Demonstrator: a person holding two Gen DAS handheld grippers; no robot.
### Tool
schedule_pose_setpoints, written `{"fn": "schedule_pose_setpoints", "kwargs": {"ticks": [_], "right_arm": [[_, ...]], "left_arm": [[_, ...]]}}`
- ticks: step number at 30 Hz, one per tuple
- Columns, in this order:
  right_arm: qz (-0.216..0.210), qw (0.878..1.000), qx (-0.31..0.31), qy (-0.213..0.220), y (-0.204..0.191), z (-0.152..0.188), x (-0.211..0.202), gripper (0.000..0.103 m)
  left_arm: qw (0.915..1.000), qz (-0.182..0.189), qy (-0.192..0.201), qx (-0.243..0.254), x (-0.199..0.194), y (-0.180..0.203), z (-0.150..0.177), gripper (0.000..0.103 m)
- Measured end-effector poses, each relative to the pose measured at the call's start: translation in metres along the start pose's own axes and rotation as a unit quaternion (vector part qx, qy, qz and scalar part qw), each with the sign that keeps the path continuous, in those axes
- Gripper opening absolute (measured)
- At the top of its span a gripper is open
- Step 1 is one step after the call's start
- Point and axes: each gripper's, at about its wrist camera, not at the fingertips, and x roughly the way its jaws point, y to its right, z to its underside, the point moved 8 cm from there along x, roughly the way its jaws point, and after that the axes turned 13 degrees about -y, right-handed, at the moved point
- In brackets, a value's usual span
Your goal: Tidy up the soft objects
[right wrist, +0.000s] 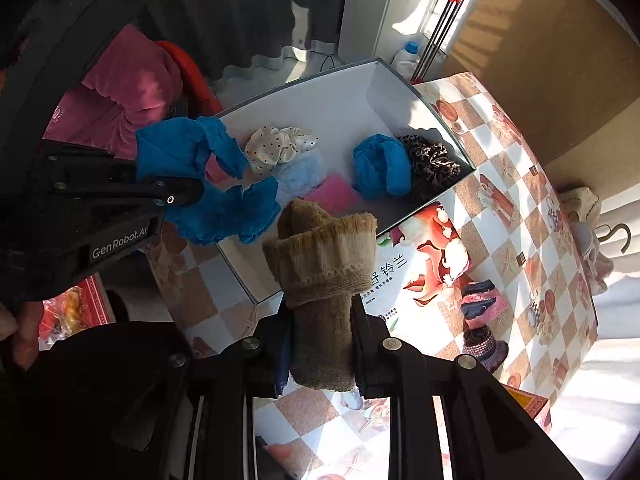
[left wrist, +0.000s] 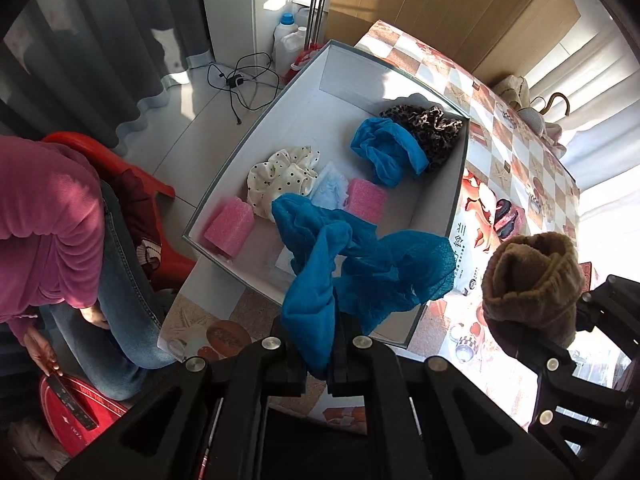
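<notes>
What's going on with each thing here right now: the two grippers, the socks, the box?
Left gripper: shut on the blue stocking, held over the box.
Right gripper: shut on the brown sock, held above the table.
Box: open, partly filled.
Second blue stocking: crumpled in the box.
Leopard cloth: bunched in the box's corner.

Two tongs, two soft items over a white box

The right tongs (right wrist: pixel 320 354) clamp a fuzzy tan-brown sock (right wrist: pixel 320 280) upright above the checkered surface (right wrist: pixel 520 216); at left, the left tongs (right wrist: pixel 176 194) hold crumpled blue sheer fabric (right wrist: pixel 224 204) over the open white cardboard box (right wrist: pixel 320 104).
</notes>
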Motion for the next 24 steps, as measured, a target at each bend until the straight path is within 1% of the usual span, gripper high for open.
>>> {"fn": "schedule_pose_setpoints", "kwargs": {"ticks": [7,17,24], "right_arm": [[-0.005,1.000,-0.013,0.001,-0.008,-0.002,0.000,0.025],[-0.009,1.000,-0.015,0.000,-0.013,-0.004,0.001,0.025],[-0.008,1.000,-0.019,-0.002,-0.016,-0.005,0.001,0.025]], "left_arm": [[1.0000,-0.001,0.002,-0.004,-0.002,-0.006,0.001,0.006],[0.9999,-0.005,0.006,-0.006,-0.008,-0.014,0.003,0.007],[0.9998,-0.002,0.010,-0.015,-0.009,-0.017,0.003,0.007]]}}
